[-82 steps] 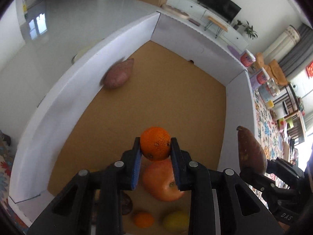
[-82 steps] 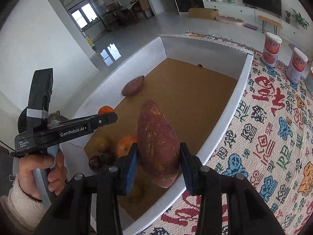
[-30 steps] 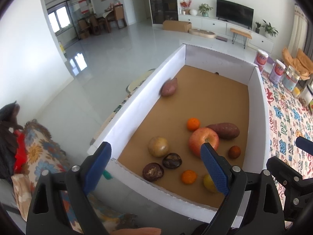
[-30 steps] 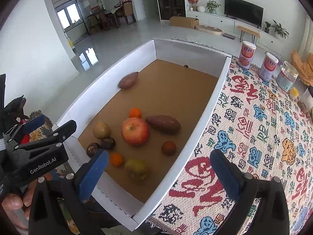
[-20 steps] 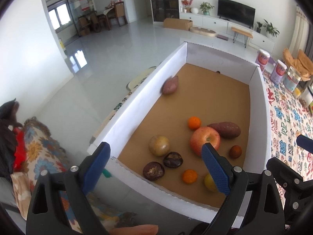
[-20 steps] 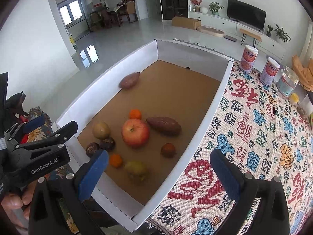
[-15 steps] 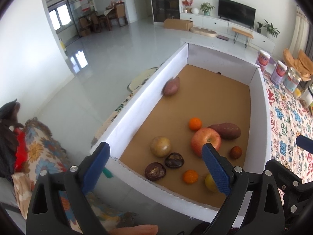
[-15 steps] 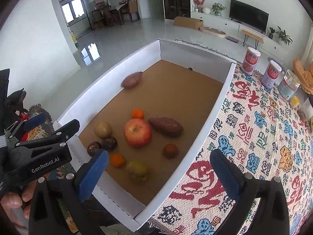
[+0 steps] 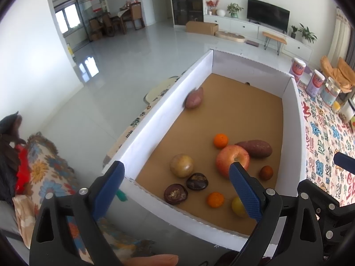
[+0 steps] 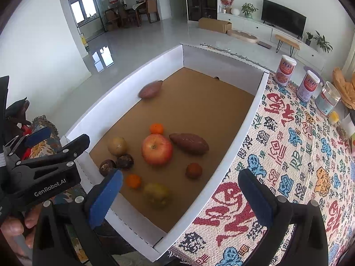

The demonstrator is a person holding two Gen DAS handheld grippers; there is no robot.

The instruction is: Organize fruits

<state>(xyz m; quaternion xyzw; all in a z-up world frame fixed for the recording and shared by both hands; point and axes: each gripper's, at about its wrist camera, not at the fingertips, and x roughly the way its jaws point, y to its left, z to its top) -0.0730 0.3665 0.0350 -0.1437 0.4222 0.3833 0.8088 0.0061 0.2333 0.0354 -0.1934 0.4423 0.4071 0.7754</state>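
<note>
Both claws, left (image 9: 176, 189) and right (image 10: 180, 197), hang wide open and empty over the box's (image 10: 224, 178) near end. Most fruit clusters there: apple (image 10: 157, 149), oranges, a sweet potato (image 10: 189, 143); one potato (image 10: 150, 89) sits alone by the left wall. Looks like between picks, so next is probably choosing a piece and dropping a claw onto it.

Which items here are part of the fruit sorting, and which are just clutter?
Job: box; apple; two oranges; two sweet potatoes; small dark fruits.

Clutter: three cans; patterned cloth; TV; cardboard carton.
</note>
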